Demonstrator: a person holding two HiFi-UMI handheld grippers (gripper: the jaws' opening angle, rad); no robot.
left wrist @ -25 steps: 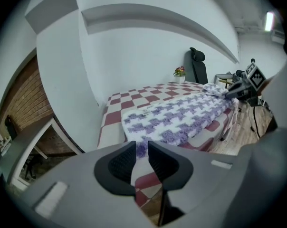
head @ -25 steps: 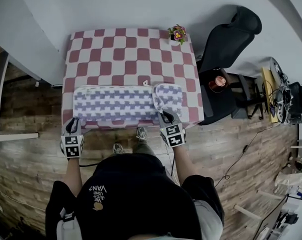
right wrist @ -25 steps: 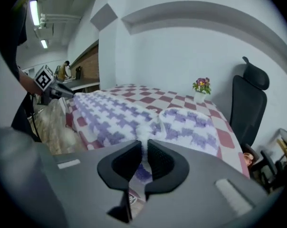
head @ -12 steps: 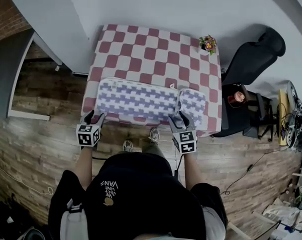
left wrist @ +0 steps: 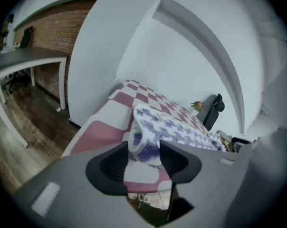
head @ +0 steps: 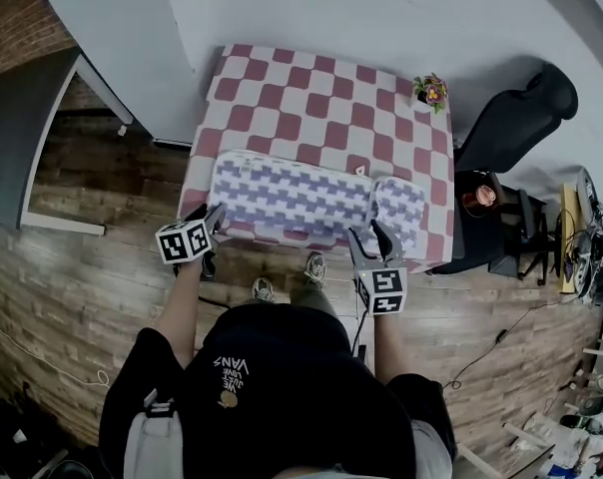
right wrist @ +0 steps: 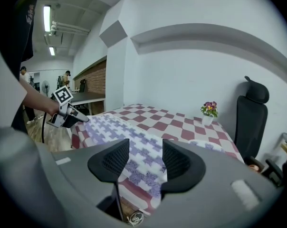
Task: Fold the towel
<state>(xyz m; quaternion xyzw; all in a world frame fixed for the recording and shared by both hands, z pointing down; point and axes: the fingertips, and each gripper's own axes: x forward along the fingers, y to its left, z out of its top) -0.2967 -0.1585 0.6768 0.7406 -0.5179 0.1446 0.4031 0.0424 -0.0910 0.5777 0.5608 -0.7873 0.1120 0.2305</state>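
The purple-and-white patterned towel (head: pixel 292 200) lies along the near edge of the red-and-white checked table (head: pixel 311 98), its right end folded over into a smaller pad (head: pixel 399 208). My left gripper (head: pixel 214 220) sits at the towel's left end (left wrist: pixel 146 139). Its jaws have just been opening and stand open, with the towel end in line between them but not pressed. My right gripper (head: pixel 371 239) hovers just off the table's near edge, below the folded pad. Its jaws have also just been opening and are open and empty, with the towel (right wrist: pixel 143 167) lying beyond them.
A small flower pot (head: pixel 431 90) stands at the table's far right corner. A black office chair (head: pixel 516 113) and a dark side table with a cup (head: pixel 478 198) are to the right. A white desk (left wrist: pixel 24 63) stands over wooden floor to the left.
Both grippers let go of the towel's near edge and opened. The right one drew back and up from the table edge. The left one rolled at the towel's left end.
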